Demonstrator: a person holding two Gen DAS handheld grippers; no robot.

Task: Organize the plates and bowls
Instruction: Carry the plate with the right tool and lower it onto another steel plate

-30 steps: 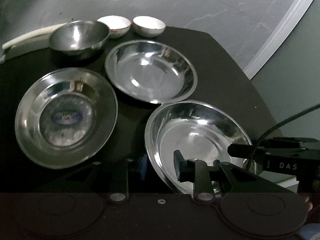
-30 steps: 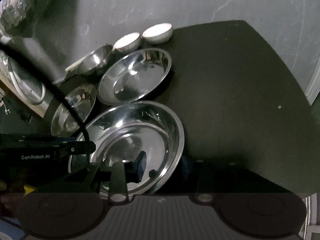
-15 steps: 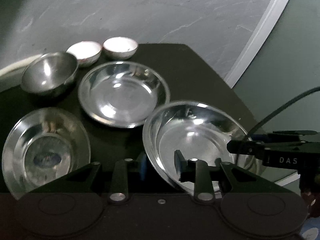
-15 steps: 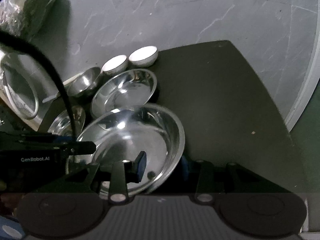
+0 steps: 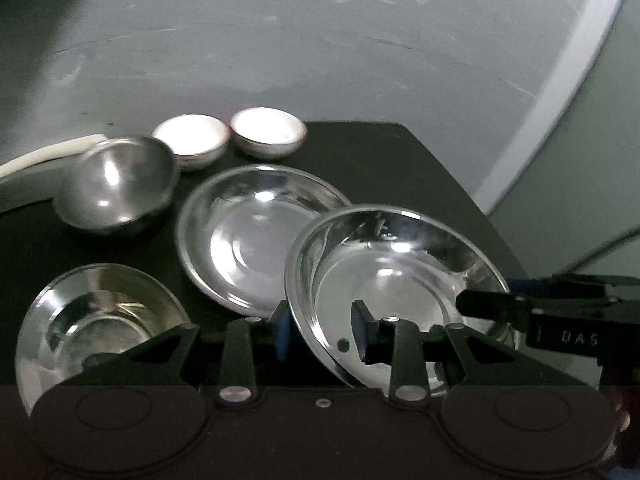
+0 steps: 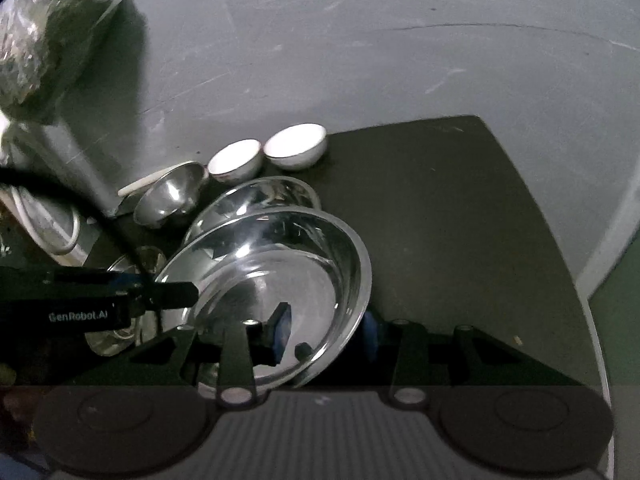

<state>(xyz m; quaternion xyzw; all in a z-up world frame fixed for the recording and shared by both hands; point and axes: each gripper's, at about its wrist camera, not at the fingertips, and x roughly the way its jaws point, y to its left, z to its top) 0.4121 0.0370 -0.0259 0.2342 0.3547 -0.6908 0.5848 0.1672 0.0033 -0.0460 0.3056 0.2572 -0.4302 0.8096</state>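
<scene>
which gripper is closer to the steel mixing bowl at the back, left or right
Left. The left gripper straddles the lifted plate's rim on the steel bowl's side; the right gripper straddles the opposite rim.

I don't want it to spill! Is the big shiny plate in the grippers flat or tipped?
Tipped. The plate leans with its far rim overlapping the second plate and it looks empty.

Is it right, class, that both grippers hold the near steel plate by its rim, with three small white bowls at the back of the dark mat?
Not quite. There are two small white bowls, not three; the left wrist view shows them side by side. The rest stands: the left gripper and right gripper both clasp the steel plate by its rim, on the dark mat.
</scene>
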